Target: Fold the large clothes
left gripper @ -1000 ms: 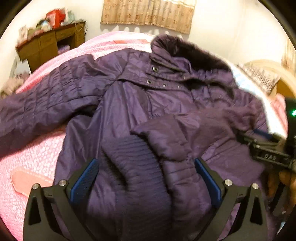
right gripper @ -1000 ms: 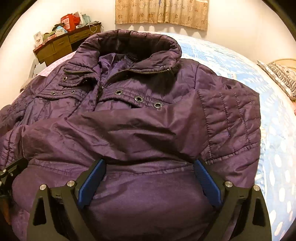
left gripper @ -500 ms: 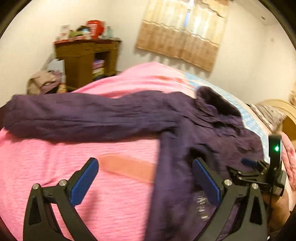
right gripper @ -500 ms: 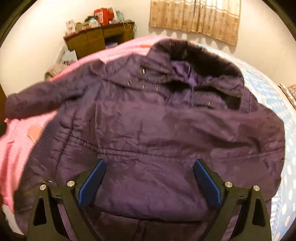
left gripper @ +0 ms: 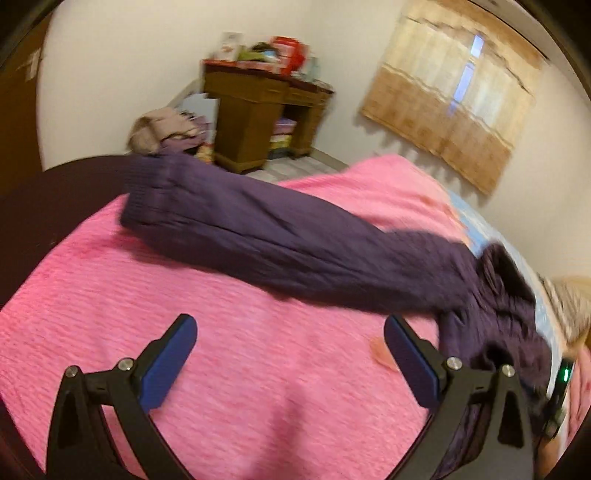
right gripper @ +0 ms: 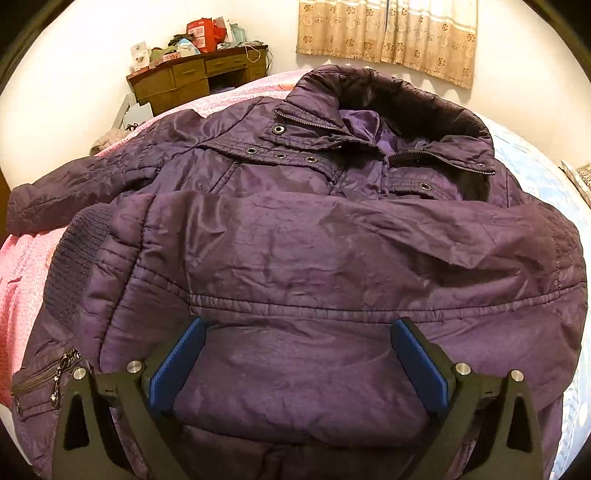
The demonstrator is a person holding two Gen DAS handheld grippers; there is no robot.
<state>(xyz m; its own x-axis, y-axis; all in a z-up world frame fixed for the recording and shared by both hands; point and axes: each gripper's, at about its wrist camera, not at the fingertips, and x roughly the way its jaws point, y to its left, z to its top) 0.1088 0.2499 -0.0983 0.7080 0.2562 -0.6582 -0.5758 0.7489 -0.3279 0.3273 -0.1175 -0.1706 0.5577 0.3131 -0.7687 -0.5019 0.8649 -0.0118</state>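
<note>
A large purple quilted jacket [right gripper: 317, 258] lies face up on the bed, collar at the far end. One sleeve [right gripper: 332, 225] is folded across its chest, knit cuff [right gripper: 74, 266] at the left. The other sleeve [left gripper: 280, 243] stretches out flat over the pink blanket [left gripper: 229, 369]. My left gripper [left gripper: 288, 343] is open above bare blanket, just short of that outstretched sleeve, holding nothing. My right gripper [right gripper: 299, 350] is open over the jacket's lower front, fabric lying between the fingers without being pinched.
A wooden desk [left gripper: 258, 118] piled with clutter stands by the far wall, a heap of clothes [left gripper: 162, 127] beside it. Curtains [right gripper: 388, 33] hang behind the bed. A blue patterned sheet [right gripper: 546, 173] covers the bed's right side. The right gripper's green light [left gripper: 565, 374] shows at the left wrist view's edge.
My left gripper let go of the folded sleeve's cuff and swung left to face the outstretched sleeve. My right gripper drew back from the jacket and stays open.
</note>
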